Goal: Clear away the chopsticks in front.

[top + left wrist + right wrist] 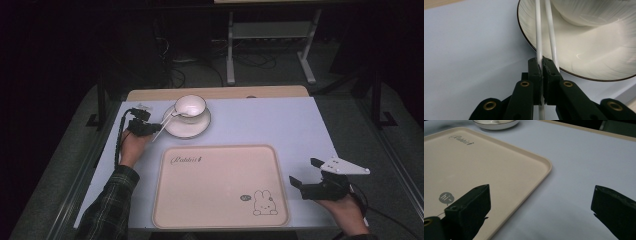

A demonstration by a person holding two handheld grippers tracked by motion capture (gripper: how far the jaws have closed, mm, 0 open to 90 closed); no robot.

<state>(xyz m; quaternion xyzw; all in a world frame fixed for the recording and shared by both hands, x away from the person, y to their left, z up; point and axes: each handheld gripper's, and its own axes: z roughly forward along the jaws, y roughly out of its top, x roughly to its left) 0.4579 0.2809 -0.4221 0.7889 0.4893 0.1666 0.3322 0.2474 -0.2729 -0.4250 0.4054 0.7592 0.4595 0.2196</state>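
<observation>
My left gripper (150,128) is matte black with brass-ringed pivots on its linkage and small screws in the pad blocks; a black cable loops from its back. My right gripper (306,172) is black too, topped by a grey three-cornered plate (345,165). My left sleeve (107,207) is dark plaid.

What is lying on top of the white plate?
On the plate stands a white bowl, and two white chopsticks rest across its rim. The plate's middle is hidden under the bowl.
</observation>
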